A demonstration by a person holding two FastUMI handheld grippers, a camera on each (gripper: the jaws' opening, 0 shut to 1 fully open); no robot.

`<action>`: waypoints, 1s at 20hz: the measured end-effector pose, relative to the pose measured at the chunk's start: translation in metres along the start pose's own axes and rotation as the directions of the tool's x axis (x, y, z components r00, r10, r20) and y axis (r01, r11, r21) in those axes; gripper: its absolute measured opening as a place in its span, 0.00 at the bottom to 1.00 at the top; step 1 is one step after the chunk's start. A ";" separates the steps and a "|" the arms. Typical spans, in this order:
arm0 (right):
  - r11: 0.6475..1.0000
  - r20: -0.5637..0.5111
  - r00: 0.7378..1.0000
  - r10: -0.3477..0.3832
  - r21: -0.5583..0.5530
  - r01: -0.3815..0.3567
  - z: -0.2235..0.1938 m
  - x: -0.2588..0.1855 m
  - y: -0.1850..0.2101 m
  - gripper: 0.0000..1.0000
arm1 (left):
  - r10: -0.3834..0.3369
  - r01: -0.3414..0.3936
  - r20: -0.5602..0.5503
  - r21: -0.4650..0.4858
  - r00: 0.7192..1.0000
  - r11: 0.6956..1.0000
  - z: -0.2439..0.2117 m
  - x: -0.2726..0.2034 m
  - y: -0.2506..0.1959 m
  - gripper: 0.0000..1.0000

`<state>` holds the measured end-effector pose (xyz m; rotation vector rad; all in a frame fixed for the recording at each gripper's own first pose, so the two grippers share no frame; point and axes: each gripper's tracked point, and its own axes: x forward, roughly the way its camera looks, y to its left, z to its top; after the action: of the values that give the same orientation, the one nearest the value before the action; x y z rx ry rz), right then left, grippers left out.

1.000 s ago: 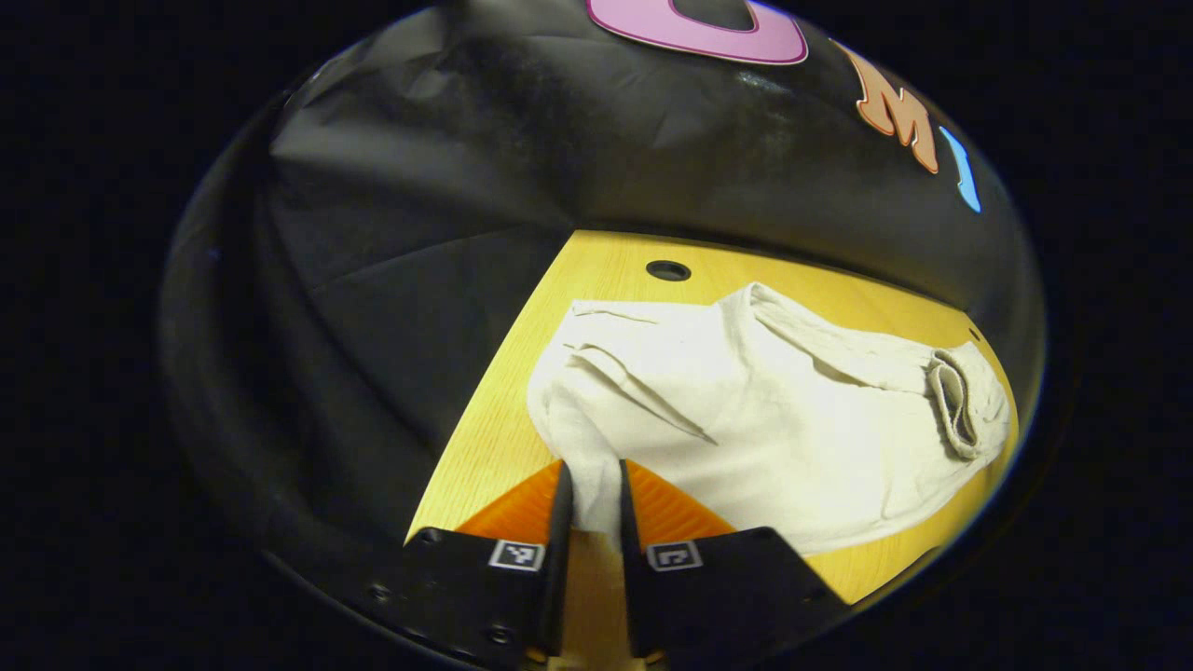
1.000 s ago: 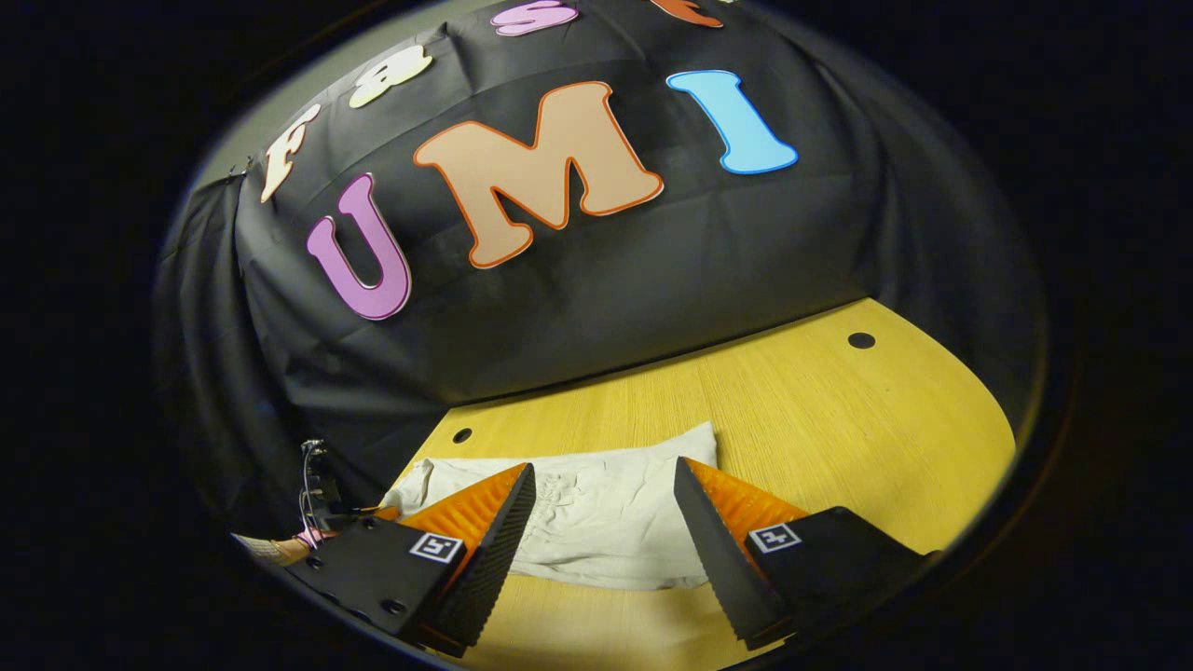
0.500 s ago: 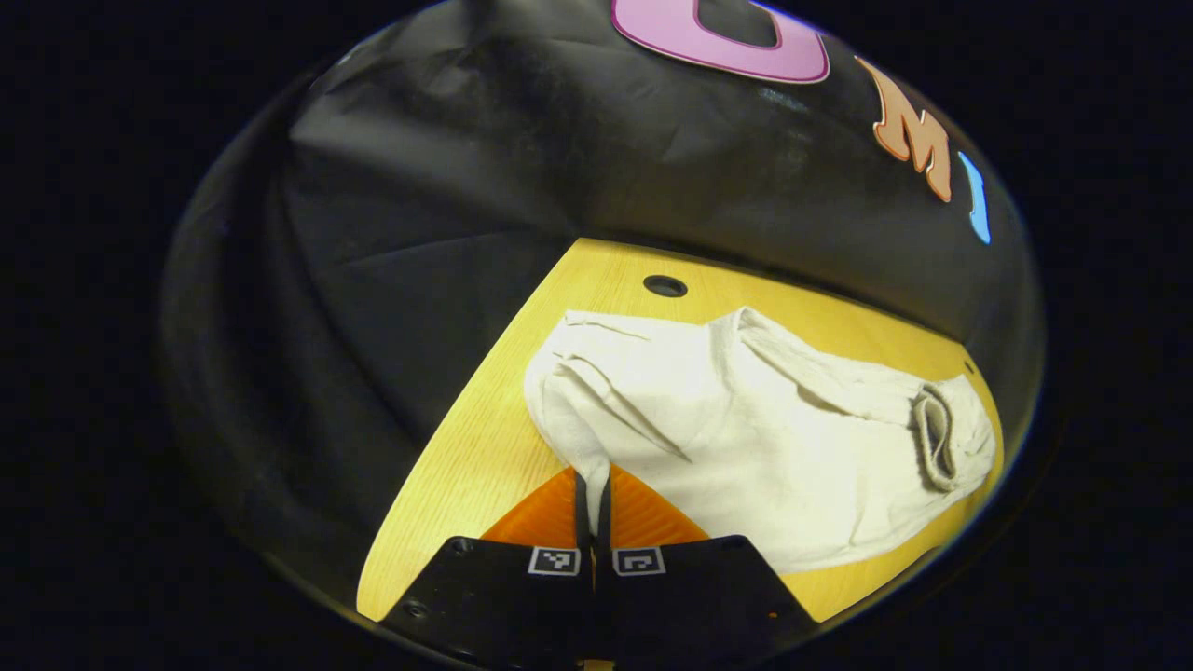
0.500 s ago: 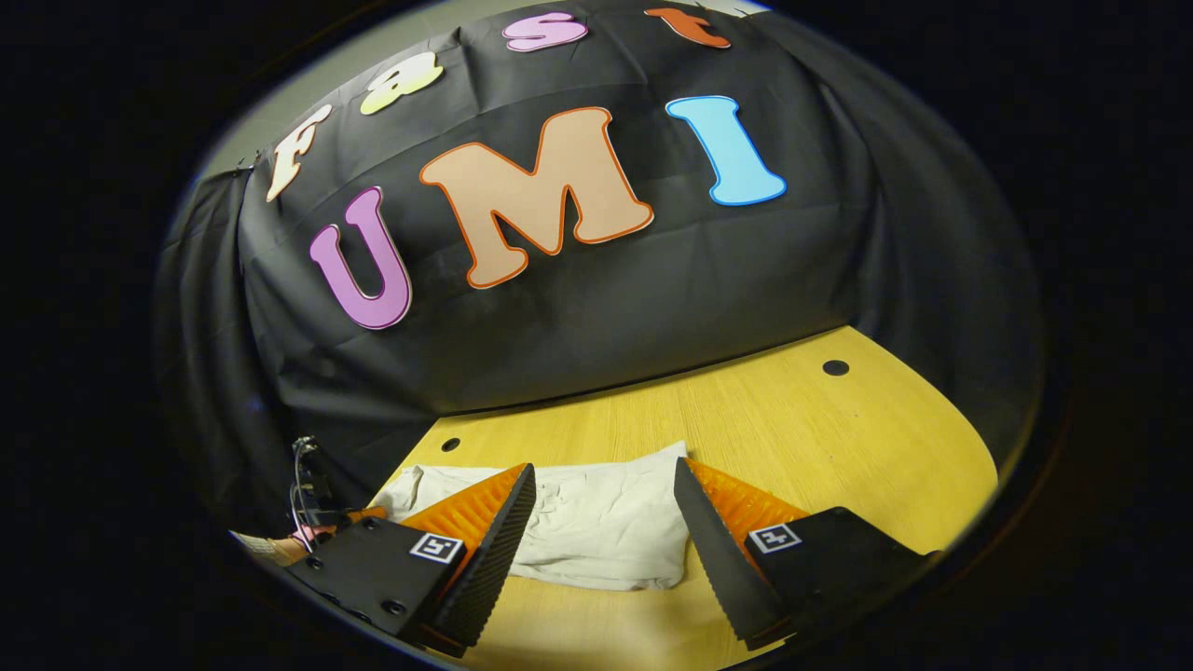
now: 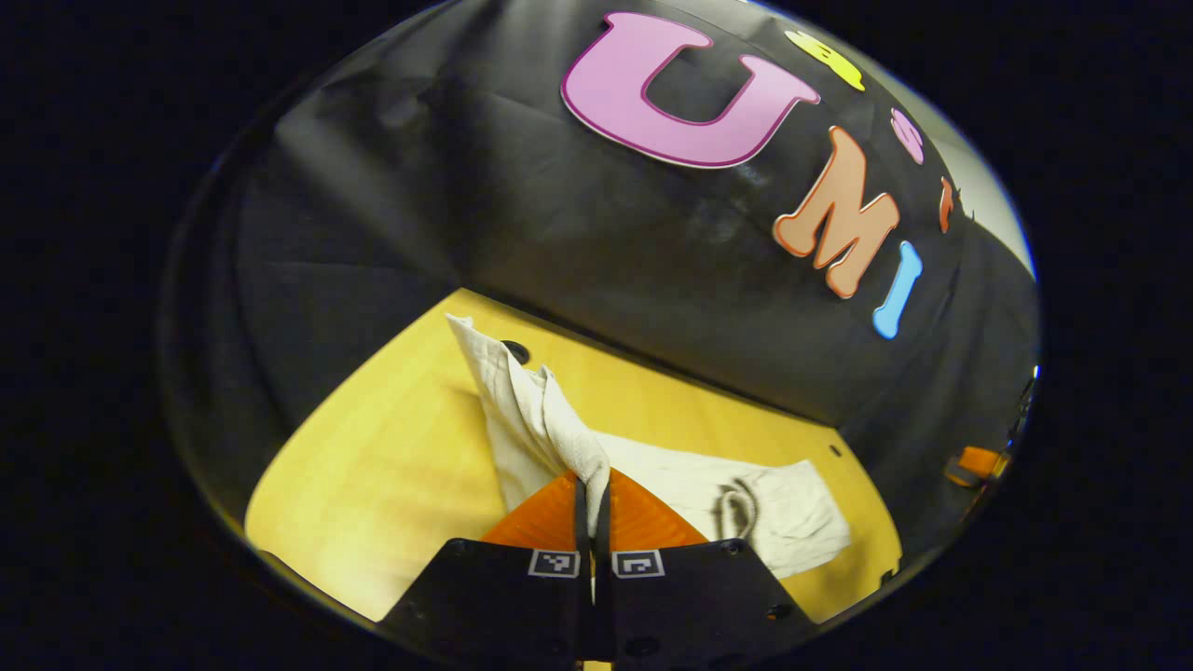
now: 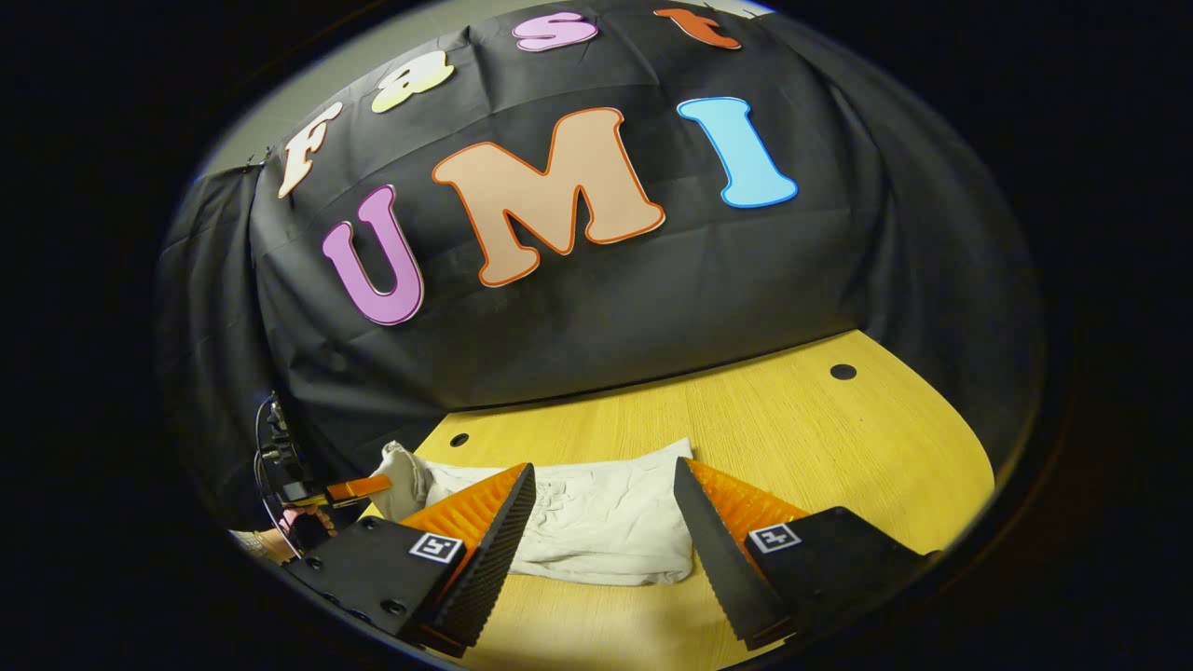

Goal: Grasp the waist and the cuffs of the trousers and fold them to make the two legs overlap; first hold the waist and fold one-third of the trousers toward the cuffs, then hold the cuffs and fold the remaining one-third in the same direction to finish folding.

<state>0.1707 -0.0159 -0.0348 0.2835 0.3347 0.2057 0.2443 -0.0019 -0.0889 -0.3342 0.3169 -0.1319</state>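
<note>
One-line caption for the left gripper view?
Left gripper, jaws shut on the trousers, lifts one end above the wooden table.

Words or numbers: none can be read.
Left gripper [image 5: 592, 503] tags: two small square tags [image 5: 554, 563] sit side by side at the bottom middle of the left gripper view. They show black and white blocks, not letters.
Right gripper [image 6: 604, 522] tags: one small square tag [image 6: 436, 547] sits at the bottom on each side of the right gripper view. They show blocks too.
Trousers [image 5: 531, 410]: plain pale cloth, no print to read.
</note>
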 end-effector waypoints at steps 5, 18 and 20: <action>1.000 0.012 1.000 0.022 -0.001 -0.022 0.007 -0.003 -0.007 0.95 | -0.093 0.093 0.035 0.012 0.995 0.996 0.011 0.002 -0.080 0.00; 1.000 0.014 1.000 0.002 -0.015 -0.002 0.014 -0.027 -0.068 0.95 | -0.313 0.314 -0.031 0.159 0.949 0.936 -0.016 0.032 -0.286 0.00; 1.000 0.012 1.000 -0.006 -0.012 0.006 0.013 -0.031 -0.080 0.95 | -0.309 0.320 -0.081 0.220 0.947 0.922 -0.045 0.042 -0.302 0.00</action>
<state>0.1588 -0.1012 -0.0386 0.2721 0.3221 0.1995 0.2463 -0.3062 -0.0380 -0.1485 0.2870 -0.4908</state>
